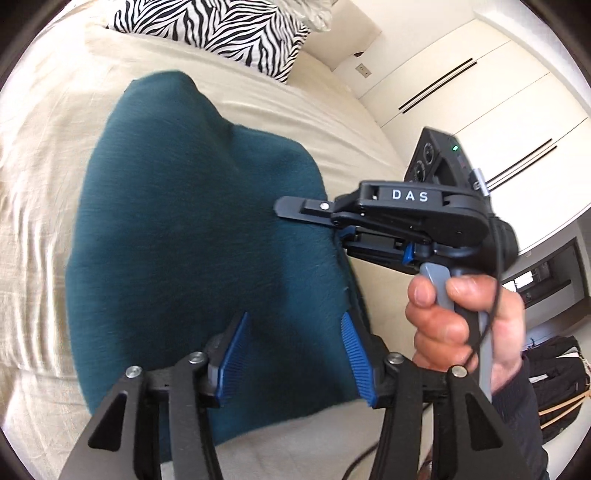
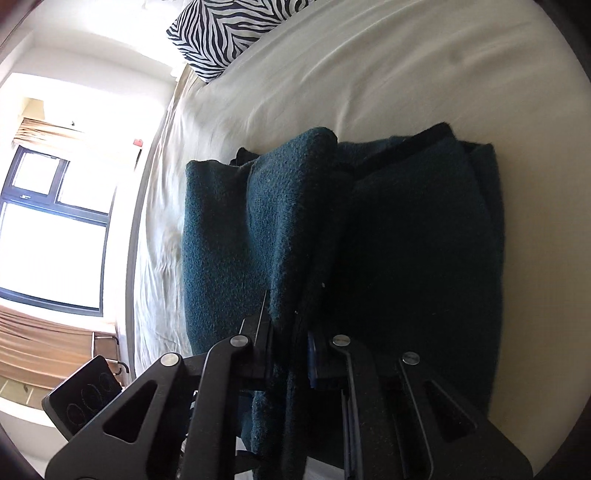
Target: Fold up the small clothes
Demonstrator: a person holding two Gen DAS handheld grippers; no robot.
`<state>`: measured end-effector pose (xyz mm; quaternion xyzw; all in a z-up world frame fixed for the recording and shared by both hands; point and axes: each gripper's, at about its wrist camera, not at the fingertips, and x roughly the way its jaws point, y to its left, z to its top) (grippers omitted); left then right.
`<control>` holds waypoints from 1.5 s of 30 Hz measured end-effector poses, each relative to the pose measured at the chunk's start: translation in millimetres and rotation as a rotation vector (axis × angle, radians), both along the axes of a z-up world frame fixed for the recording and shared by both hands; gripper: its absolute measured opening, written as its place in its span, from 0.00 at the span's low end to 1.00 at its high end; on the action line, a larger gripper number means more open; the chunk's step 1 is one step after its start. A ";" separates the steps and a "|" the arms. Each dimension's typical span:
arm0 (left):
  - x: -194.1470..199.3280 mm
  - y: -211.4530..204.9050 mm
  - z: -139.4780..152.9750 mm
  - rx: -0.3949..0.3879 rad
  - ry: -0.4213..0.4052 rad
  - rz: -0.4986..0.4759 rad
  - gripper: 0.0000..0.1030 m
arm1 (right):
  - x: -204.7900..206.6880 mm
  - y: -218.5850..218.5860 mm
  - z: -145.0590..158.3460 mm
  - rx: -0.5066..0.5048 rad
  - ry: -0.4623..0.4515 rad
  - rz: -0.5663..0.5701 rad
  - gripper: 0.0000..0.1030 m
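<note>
A teal knit garment point(image 1: 192, 221) lies partly folded on the cream bed sheet point(image 1: 44, 155). My left gripper point(image 1: 294, 317) hovers over its near part, open, its blue pads point(image 1: 232, 354) apart and pressing on nothing. A hand point(image 1: 454, 317) holds my right gripper point(image 1: 325, 225) at the garment's right edge, jaws shut on the fabric. In the right wrist view, a raised ridge of the garment point(image 2: 288, 206) runs up from between the shut fingers of the right gripper point(image 2: 286, 332). The rest lies flat in layers on the sheet point(image 2: 369, 74).
A zebra-print pillow point(image 1: 214, 29) point(image 2: 221, 33) sits at the head of the bed. White wardrobe doors point(image 1: 480, 92) stand to the right, with a black bag point(image 1: 554, 387) on the floor. A bright window point(image 2: 55, 229) is beyond the bed's left edge.
</note>
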<state>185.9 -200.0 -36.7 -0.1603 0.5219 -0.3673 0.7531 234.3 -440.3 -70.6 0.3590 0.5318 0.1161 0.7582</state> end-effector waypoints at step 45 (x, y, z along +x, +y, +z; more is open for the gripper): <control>121.7 -9.9 -30.9 0.031 -0.014 -0.008 0.53 | -80.9 -95.0 -71.9 0.189 0.003 -0.200 0.11</control>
